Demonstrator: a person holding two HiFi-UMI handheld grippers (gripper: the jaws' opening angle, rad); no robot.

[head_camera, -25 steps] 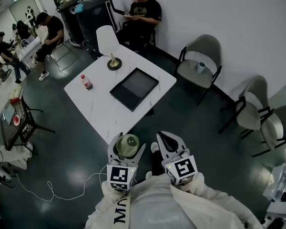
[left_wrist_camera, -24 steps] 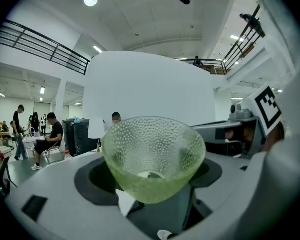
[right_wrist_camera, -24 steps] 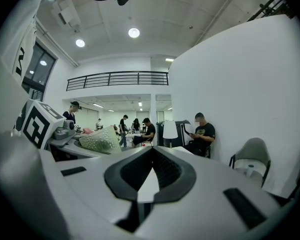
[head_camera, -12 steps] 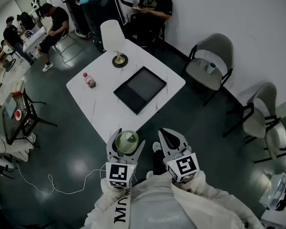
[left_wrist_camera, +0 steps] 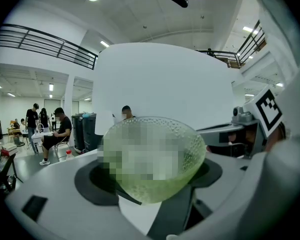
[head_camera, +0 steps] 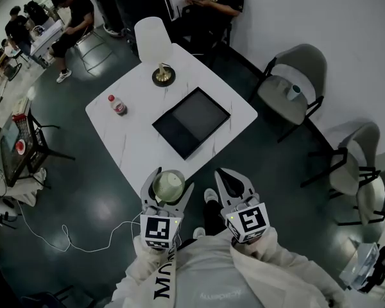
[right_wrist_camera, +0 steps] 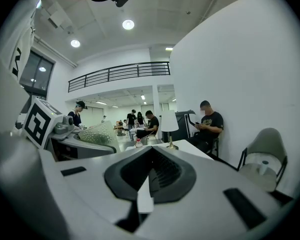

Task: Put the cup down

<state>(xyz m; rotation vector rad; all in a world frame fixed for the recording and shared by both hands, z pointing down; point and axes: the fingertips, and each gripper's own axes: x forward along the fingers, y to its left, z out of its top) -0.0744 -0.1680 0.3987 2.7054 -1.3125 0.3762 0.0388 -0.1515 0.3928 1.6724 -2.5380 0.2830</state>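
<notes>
1. Green-tinted glass: in the head view the cup (head_camera: pixel 169 186) rides mouth-up in the left gripper (head_camera: pixel 167 196), by the near corner of the white table (head_camera: pixel 131 147). The right gripper (head_camera: pixel 228 177) hangs just beside it. I judge the cup should go over bare tabletop short of the black tray (head_camera: pixel 191 122), be lowered level until its base rests, and only then be released.
2. Left gripper view: the jaws clamp the cup (left_wrist_camera: pixel 157 181) low on its wall. The wall is pebbled and translucent, flaring to a wide rim.
3. Right gripper view: the right gripper (right_wrist_camera: pixel 149 176) has its jaws together on nothing. The cup (right_wrist_camera: pixel 97 133) shows to its left.
</notes>
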